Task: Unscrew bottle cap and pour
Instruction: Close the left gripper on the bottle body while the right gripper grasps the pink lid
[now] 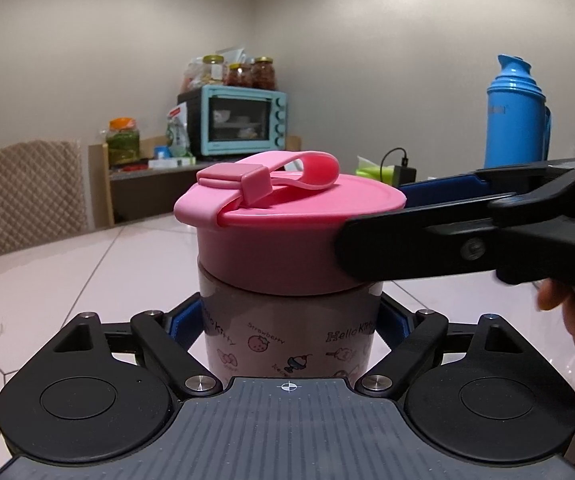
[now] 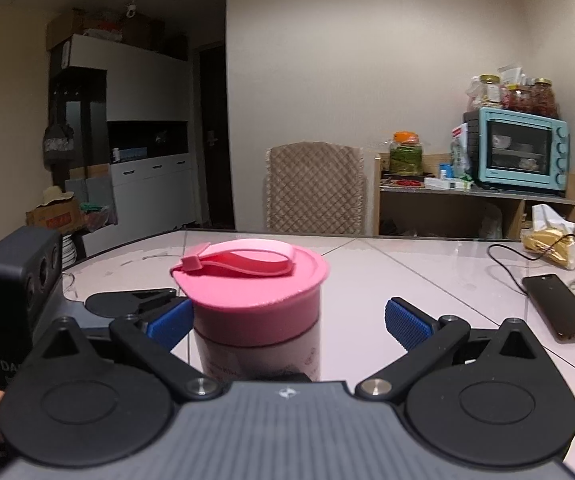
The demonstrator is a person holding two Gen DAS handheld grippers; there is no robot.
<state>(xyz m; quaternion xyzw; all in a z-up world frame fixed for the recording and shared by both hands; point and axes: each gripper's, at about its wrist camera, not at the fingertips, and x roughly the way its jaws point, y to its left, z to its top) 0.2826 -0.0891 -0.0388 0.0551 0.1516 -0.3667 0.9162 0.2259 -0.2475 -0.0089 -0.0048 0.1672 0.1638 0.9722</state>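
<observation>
The left gripper (image 1: 287, 320) clamps the upright bottle (image 1: 287, 332); the right gripper (image 2: 287, 320), jaws wide, straddles its pink cap (image 2: 249, 280).

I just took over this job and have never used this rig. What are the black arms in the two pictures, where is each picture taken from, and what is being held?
The black arms are two hand-held grippers, each with a camera looking along its blue-padded fingers.

The left gripper, seen from its own camera, is shut on the body of the pink cartoon-printed plastic bottle, which stands on the glossy white tiled table.

The right gripper, seen from its own camera, is open, its fingers either side of the bottle's wide pink screw cap, not yet pressing it. The cap is still on.

On the table to the right lie a dark phone and its black cable.
</observation>
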